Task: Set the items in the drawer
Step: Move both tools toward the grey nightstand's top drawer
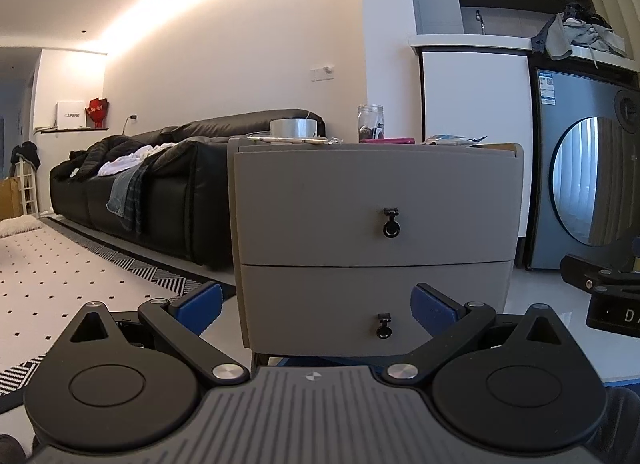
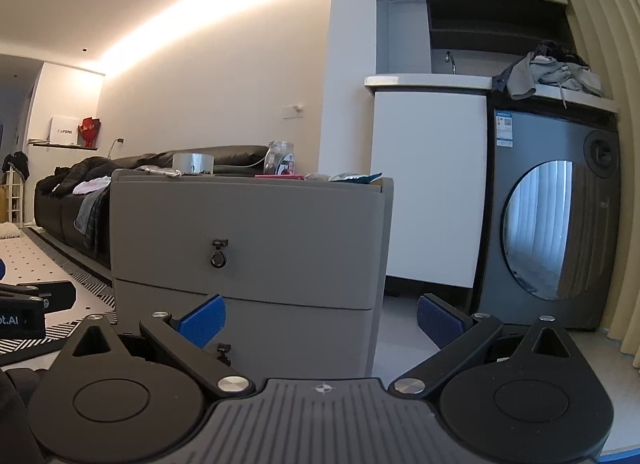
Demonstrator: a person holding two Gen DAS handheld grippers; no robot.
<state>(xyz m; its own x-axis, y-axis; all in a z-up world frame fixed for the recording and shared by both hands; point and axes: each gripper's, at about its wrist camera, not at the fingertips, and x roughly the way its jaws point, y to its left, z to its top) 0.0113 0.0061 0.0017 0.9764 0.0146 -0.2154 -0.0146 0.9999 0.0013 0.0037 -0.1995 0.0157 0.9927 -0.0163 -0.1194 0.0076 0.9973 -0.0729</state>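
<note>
The drawer (image 1: 374,204) on top of the small grey cabinet (image 1: 376,248) is closed, and so is the lower drawer (image 1: 374,308) under it; each has a little black ring pull (image 1: 391,223) in the middle of its front. Going left to right in the left wrist view: a black sofa (image 1: 132,184) with clothes on it stands along the wall on the far left, with a white dotted rug (image 1: 80,264) on the floor in front of it; next comes the grey cabinet, right in front of the camera. The things sit on its top surface (image 1: 496,147): a roll of silver tape (image 1: 293,129) on the left, then a glass jar (image 1: 371,123), a flat pink thing (image 1: 394,140) just beside the jar, and a blue and silver packet (image 1: 456,139) on the right. A grey washing machine (image 1: 584,192) stands to the right of the cabinet, with a pile of clothes (image 1: 576,34) on top.

The left claw (image 1: 316,310) is spread wide and holds nothing; its blue pads (image 1: 202,304) sit low, on each side of the lower drawer, not touching it. The right claw (image 2: 320,324) is spread wide too and is empty; it points at the right edge of the cabinet, well apart from it.
</note>
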